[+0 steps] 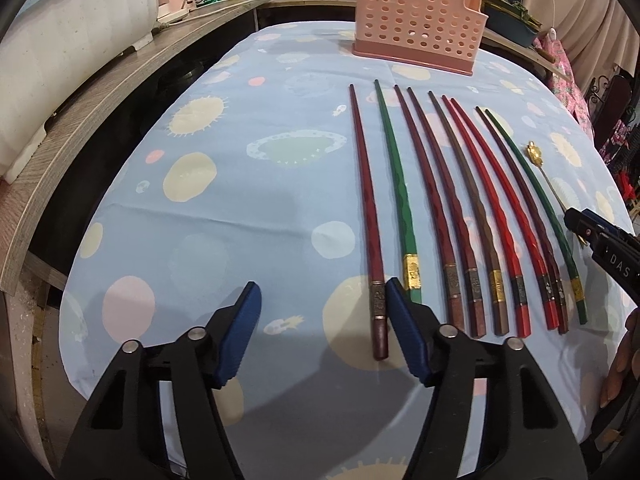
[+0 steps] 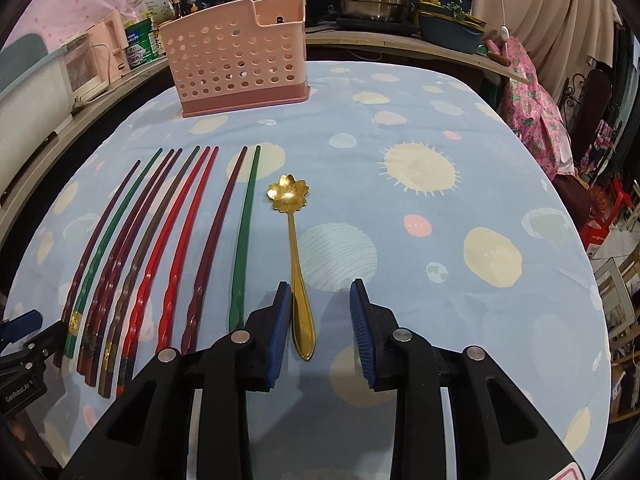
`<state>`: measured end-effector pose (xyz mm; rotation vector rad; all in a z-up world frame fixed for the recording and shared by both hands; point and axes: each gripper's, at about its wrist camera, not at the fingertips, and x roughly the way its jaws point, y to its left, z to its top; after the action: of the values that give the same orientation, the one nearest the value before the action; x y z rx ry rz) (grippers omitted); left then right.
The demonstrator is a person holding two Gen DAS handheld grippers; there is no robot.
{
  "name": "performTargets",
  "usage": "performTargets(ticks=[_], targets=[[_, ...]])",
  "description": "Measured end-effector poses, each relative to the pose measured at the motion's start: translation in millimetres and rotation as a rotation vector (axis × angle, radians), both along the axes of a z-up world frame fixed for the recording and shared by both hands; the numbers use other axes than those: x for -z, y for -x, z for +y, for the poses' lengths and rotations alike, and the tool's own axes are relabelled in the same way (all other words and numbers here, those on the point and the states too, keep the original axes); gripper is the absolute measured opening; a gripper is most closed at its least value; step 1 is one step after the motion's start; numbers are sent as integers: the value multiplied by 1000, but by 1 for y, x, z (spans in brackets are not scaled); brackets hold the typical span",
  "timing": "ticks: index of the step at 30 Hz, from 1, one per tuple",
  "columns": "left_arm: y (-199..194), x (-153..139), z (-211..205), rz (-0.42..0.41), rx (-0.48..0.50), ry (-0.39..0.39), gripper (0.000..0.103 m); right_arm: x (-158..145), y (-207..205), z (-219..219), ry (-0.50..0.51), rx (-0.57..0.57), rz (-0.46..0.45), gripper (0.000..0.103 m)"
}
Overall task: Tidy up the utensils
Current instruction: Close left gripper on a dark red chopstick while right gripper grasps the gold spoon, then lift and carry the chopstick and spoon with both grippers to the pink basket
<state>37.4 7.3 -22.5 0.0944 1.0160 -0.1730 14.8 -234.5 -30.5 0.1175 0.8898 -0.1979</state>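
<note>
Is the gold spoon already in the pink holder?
No, the gold spoon lies flat on the tablecloth, beside the chopsticks, well short of the pink holder.

Left gripper [image 1: 324, 312] jaws straddle the leftmost dark-red chopstick [image 1: 366, 216], not clamped.

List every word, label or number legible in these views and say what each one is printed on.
"DAS": on the black body of the right tool, at the left wrist view's right edge.
"GenRobot.AI": on the black body of the left tool, at the right wrist view's left edge.
Labels on the green and white packages on the counter: too blurred to read.
Gold bands on the chopsticks: unreadable.
</note>
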Motion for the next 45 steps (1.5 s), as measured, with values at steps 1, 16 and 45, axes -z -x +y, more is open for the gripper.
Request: performTargets(ticks=[1, 16, 45], targets=[[1, 0, -1, 0, 4, 2, 55, 0, 2, 0, 0, -3, 0, 26], [-1, -4, -1, 28, 47, 90, 7, -3, 10, -3, -52, -28, -3, 10], [-51, -123, 5, -184, -6, 164, 7, -95, -16, -39, -87, 13, -173, 2]])
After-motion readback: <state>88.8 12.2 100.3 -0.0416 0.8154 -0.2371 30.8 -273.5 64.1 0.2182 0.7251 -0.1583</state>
